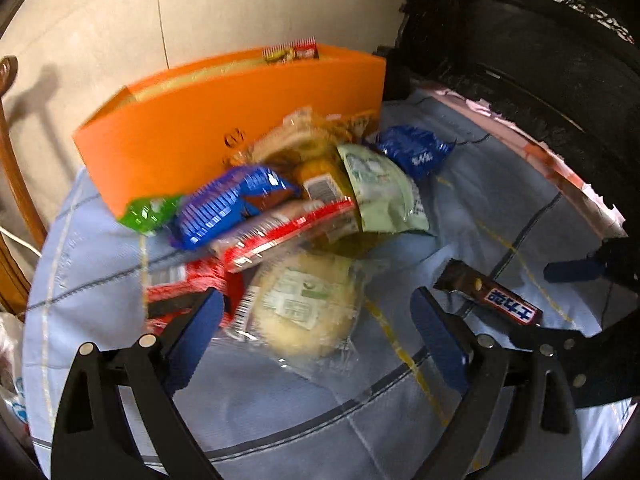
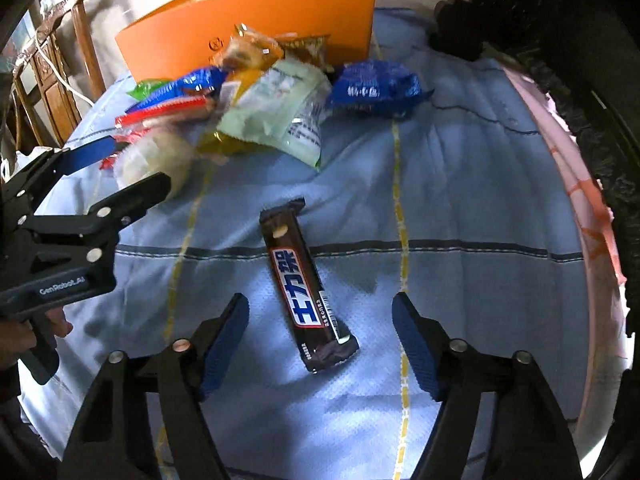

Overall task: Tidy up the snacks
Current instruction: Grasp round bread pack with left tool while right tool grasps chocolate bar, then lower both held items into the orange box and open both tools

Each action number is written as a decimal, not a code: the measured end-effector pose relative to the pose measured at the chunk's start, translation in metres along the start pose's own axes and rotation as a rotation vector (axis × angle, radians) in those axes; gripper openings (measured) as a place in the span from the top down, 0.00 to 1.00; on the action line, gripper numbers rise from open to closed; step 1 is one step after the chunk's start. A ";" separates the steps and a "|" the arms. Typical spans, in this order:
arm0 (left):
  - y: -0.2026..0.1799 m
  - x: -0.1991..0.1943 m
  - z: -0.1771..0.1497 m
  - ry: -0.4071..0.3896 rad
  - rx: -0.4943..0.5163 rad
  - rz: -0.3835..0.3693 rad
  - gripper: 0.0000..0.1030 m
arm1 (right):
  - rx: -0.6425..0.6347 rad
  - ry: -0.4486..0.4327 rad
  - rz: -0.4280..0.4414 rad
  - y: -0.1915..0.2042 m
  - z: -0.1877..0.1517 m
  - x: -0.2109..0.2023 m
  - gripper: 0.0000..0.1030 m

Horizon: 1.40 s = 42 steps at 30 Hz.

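Right tongs (image 2: 320, 344) spread astride the chocolate bar (image 2: 308, 292), unpinched. Left tongs (image 1: 316, 328) spread over the wrapped bun (image 1: 304, 308); blurred, contact uncertain. Risk: slick wrappers slipping, toppling the pile.

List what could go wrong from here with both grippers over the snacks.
1. The right gripper, open, straddles the chocolate bar, which lies slanted between the fingers; closing might catch only its end and twist it.
2. The left gripper, open, frames the bun, whose clear wrapper overlaps the red pack; a pull may drag the pile.
3. The cloth is wrinkled and could bunch under the fingertips.
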<state>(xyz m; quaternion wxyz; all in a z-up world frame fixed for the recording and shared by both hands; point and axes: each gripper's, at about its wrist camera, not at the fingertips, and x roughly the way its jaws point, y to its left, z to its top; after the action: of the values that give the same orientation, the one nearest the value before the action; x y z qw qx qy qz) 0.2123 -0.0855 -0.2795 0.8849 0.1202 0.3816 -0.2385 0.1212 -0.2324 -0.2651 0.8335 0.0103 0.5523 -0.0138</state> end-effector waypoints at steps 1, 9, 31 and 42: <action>-0.003 0.004 -0.001 0.006 0.013 0.003 0.11 | -0.002 0.008 0.001 0.000 0.000 0.003 0.29; -0.015 0.037 -0.002 0.073 0.059 0.051 0.24 | -0.042 0.022 0.000 0.006 -0.001 0.019 0.38; 0.027 -0.055 -0.009 -0.050 -0.064 -0.010 0.47 | -0.002 -0.127 0.097 -0.004 0.004 -0.065 0.84; 0.069 -0.133 0.046 -0.164 -0.181 0.053 0.47 | -0.021 -0.302 0.142 0.019 0.055 -0.149 0.84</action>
<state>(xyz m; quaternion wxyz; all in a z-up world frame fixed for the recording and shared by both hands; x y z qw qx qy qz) 0.1971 -0.0006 -0.1485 0.9264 0.0299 0.3246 -0.1886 0.1146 -0.2137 -0.1063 0.9059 0.0384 0.4188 0.0495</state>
